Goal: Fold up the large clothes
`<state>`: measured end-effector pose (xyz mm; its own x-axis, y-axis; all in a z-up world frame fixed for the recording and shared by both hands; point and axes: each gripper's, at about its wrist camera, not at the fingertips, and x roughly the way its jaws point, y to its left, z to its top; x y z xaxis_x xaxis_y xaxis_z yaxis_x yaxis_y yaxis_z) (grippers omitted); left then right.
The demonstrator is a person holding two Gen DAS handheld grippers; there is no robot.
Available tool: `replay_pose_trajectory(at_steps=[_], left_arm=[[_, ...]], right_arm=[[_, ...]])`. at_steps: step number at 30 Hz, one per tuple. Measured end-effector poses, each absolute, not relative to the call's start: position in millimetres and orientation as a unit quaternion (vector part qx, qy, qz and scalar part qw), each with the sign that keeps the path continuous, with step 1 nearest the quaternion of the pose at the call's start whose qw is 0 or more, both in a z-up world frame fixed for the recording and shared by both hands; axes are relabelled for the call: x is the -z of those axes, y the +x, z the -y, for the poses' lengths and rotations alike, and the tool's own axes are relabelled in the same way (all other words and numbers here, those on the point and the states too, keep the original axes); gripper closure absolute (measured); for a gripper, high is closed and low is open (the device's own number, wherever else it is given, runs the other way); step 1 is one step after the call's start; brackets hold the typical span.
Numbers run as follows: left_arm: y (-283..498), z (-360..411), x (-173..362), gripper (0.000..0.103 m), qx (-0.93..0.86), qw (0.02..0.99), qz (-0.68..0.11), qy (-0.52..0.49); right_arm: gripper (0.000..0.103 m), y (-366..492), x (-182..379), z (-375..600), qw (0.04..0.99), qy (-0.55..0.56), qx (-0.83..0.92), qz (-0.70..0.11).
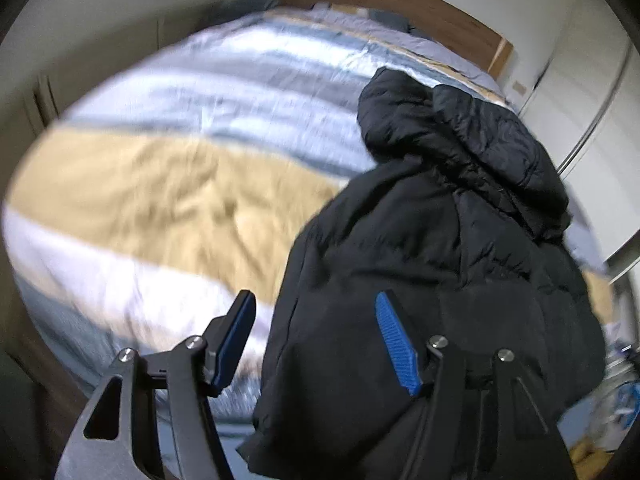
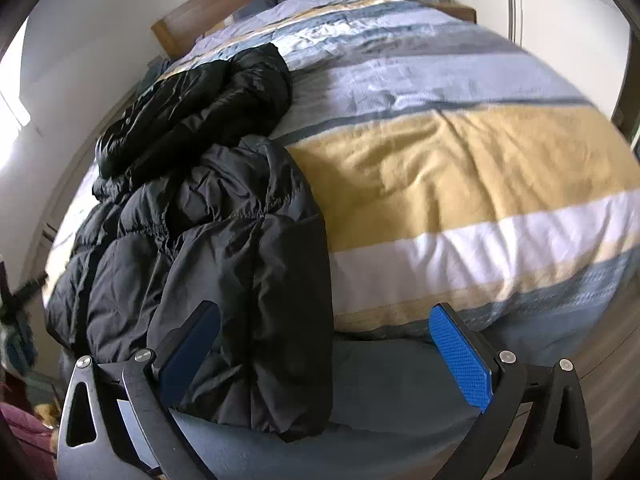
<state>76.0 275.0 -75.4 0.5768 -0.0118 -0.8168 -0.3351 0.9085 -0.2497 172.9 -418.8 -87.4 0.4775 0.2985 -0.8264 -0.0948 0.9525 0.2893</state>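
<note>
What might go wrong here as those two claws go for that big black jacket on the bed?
The jacket hangs over the foot of the bed, so a tug may slide it off. It is puffy and bunched, with the hood crumpled; the open left gripper might pinch only one layer and fold it crooked. The right gripper, wide open, sits partly off the hem and may grab the bedcover instead.

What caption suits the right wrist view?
Open right gripper above a black puffer jacket on a striped duvet.
</note>
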Motion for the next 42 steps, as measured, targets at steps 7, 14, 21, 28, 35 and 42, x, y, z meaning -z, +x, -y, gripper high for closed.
replay_pose_trajectory(at_steps=[7,14,21,28,35,42], left_arm=[[64,-298,122,0.042,-0.040,0.821,-0.464,-0.330],[63,-298,146,0.042,-0.010,0.790,-0.467,-0.397],[60,-305,153,0.042,0.018,0.765,-0.459,-0.452],[44,-310,162,0.041,0.046,0.736,-0.440,-0.513],[36,-301,161,0.036,0.086,0.718,-0.431,-0.539],[38,-291,157,0.036,0.083,0.724,-0.423,-0.538]], right_arm=[[0.000,178,109,425,0.831,0.150,-0.137,-0.518],[0.000,182,130,432,0.809,0.204,-0.152,-0.531],[0.000,184,148,433,0.785,0.261,-0.176,-0.533],[0.000,183,160,412,0.748,0.295,-0.245,-0.542],[0.000,185,159,393,0.733,0.287,-0.283,-0.547],[0.013,180,157,391,0.732,0.287,-0.288,-0.547]])
